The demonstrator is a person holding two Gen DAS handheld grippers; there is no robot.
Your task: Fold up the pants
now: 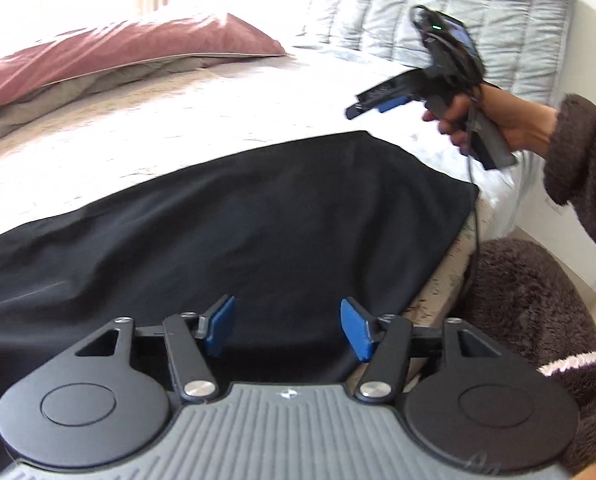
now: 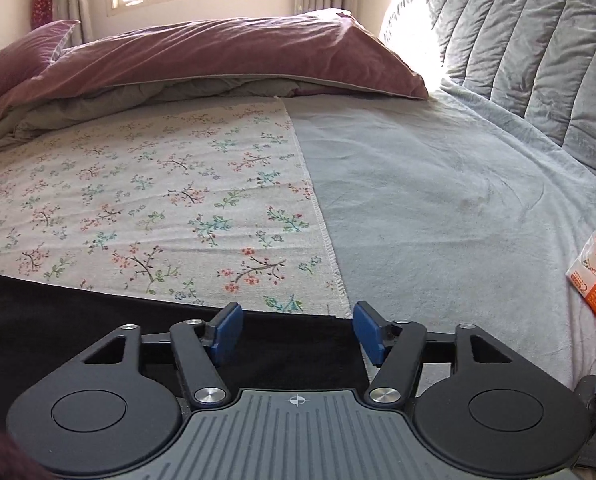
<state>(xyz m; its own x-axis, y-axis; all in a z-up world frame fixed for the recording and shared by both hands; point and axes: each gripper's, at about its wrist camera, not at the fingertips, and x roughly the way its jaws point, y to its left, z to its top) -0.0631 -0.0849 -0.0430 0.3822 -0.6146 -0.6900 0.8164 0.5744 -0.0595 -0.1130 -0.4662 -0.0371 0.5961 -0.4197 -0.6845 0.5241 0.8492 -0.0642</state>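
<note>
the left gripper (image 1: 286,326) is hovering with its blue pads spread wide and nothing between them, the black pants (image 1: 234,216) lying flat directly beneath and running ahead of it to a far edge. the right gripper (image 2: 296,330) is likewise gaping, holding nothing, with the end of the pants (image 2: 138,320) just under its fingertips and off to its left. seen from the left wrist, the right gripper (image 1: 371,104) is hanging in a hand (image 1: 477,120) above the cloth's far right corner. beyond the right gripper's tips the floral sheet (image 2: 158,184) is stretching away, a grey blanket (image 2: 437,184) to its right, an orange packet (image 2: 595,276) further right, and a maroon pillow (image 2: 226,56) at the back. judging from this, the risk is pinching only the top layer, or catching the sheet underneath, because the dark fabric is hiding its edges; a lopsided lift by one gripper would be skewing the fold.
</note>
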